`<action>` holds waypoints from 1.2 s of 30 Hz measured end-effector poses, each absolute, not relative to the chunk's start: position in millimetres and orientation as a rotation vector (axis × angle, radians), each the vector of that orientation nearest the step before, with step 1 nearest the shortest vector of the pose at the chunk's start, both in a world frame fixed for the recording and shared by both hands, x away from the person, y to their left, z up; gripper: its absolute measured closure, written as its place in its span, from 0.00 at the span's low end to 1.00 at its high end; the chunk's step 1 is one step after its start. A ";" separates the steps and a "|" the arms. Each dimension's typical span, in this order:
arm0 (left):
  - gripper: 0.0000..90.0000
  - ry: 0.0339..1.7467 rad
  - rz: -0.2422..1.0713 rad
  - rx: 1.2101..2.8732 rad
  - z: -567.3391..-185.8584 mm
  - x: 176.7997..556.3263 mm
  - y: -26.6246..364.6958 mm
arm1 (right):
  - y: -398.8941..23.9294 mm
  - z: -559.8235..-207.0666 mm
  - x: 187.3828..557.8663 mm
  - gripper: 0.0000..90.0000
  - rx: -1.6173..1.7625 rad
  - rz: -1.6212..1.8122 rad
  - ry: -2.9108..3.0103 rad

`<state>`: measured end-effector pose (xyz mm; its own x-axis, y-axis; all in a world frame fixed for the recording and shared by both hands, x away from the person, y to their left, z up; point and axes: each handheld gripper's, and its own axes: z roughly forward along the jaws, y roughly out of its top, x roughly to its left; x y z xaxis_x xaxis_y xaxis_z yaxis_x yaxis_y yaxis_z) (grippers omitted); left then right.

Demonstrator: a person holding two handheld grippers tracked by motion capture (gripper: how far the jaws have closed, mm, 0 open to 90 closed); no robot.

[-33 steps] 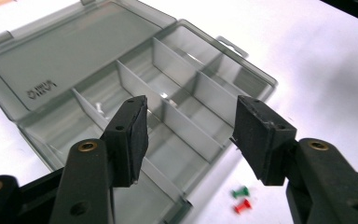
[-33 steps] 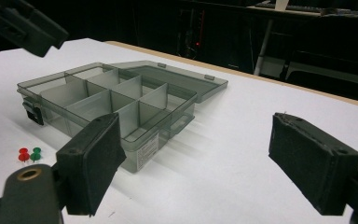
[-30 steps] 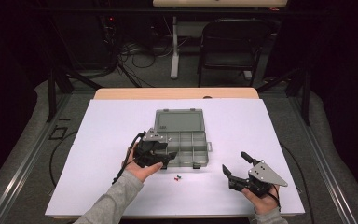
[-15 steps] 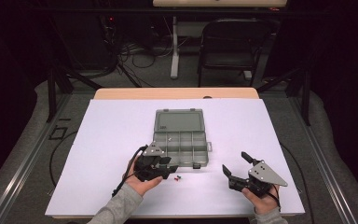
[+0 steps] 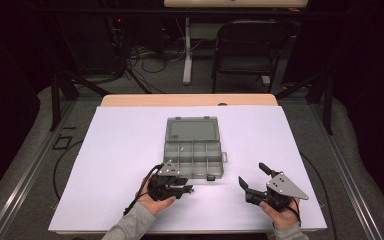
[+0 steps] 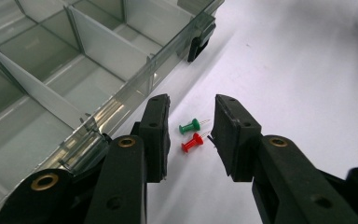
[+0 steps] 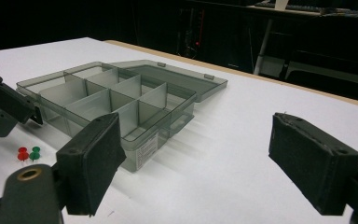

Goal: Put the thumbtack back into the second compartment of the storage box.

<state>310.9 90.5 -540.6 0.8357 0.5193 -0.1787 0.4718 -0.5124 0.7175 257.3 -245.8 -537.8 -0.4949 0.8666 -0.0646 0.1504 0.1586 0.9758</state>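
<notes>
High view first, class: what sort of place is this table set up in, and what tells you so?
Probably a lab or recording studio, not a home. Dark curtains surround a white-covered table, loose cables trail on the floor beyond it beside a folding chair, and the person holds a camera-fitted left tool and right tool.

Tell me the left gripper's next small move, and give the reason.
Probably ease the left gripper down and forward, then shut on one pin, likely the red push pin. Its jaws stand open above the white table, with the red pin and the green push pin lying side by side between them, just outside the open organizer box. Nothing is gripped yet.
</notes>
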 end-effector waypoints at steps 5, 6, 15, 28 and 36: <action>0.73 0.719 0.060 2.205 -547.5 311.9 88.5 | -245.8 -537.8 257.2 0.18 0.969 1.383 1.780; 0.73 0.719 0.059 2.207 -548.7 312.0 88.2 | -245.8 -537.8 257.2 0.18 0.969 1.383 1.781; 0.73 0.711 0.041 2.212 -555.5 312.9 87.3 | -245.7 -537.8 257.2 0.18 0.970 1.384 1.781; 0.79 0.696 0.002 2.214 -561.7 308.7 89.0 | -245.6 -538.0 257.3 0.18 0.967 1.378 1.786; 0.87 0.662 0.026 2.249 -560.5 305.4 89.9 | -245.4 -538.1 257.3 0.18 0.970 1.378 1.787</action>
